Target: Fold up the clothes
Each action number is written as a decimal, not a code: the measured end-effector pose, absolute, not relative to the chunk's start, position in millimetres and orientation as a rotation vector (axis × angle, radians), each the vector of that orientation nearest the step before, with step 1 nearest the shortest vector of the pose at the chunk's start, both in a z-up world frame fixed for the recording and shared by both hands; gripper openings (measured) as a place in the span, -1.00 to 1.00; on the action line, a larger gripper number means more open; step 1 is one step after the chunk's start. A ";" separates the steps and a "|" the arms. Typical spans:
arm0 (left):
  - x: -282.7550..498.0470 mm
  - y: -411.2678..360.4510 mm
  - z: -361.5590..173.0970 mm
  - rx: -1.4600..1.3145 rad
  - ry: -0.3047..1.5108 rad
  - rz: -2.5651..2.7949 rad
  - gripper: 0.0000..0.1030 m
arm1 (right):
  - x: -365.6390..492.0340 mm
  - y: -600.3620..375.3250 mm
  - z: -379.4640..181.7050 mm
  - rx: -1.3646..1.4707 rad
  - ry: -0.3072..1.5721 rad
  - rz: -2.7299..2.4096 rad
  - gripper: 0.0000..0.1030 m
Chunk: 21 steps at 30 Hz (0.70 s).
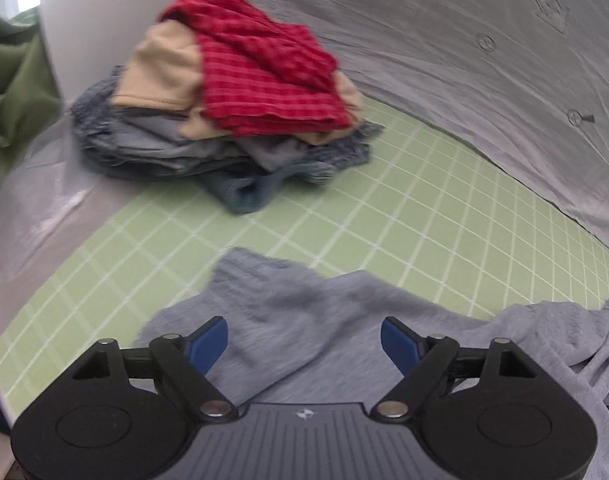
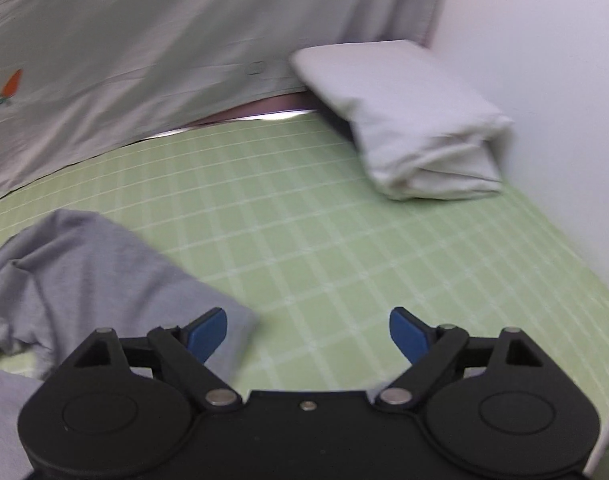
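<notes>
A grey garment (image 1: 316, 320) lies crumpled on the green checked mat (image 1: 424, 216). My left gripper (image 1: 304, 340) is open just above it, with cloth between and under the blue fingertips. In the right wrist view the same grey garment (image 2: 84, 272) lies at the left on the mat (image 2: 344, 240). My right gripper (image 2: 308, 332) is open; its left fingertip (image 2: 206, 330) is over the garment's edge and its right fingertip is over bare mat.
A pile of clothes (image 1: 224, 120), red checked cloth on top, sits at the mat's far left. A pale grey sheet (image 1: 464, 60) with a small carrot print (image 2: 10, 86) hangs behind. A folded white cloth (image 2: 404, 120) lies far right by a white wall (image 2: 544, 100).
</notes>
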<state>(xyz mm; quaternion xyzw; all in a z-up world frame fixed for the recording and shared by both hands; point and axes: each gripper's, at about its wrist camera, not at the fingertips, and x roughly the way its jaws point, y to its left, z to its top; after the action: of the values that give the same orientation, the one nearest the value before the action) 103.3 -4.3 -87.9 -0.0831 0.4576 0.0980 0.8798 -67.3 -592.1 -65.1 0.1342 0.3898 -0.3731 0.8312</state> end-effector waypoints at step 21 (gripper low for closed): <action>186.3 -55.6 -146.3 -0.017 1.103 0.064 0.12 | 108.8 -601.1 -114.2 0.313 0.938 -0.420 -0.92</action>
<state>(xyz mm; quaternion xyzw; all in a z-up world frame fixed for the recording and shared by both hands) 186.3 -55.6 -146.3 -0.0081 0.5237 0.0305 0.8513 108.8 -601.1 -114.2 0.1491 0.4466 -0.2000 0.8592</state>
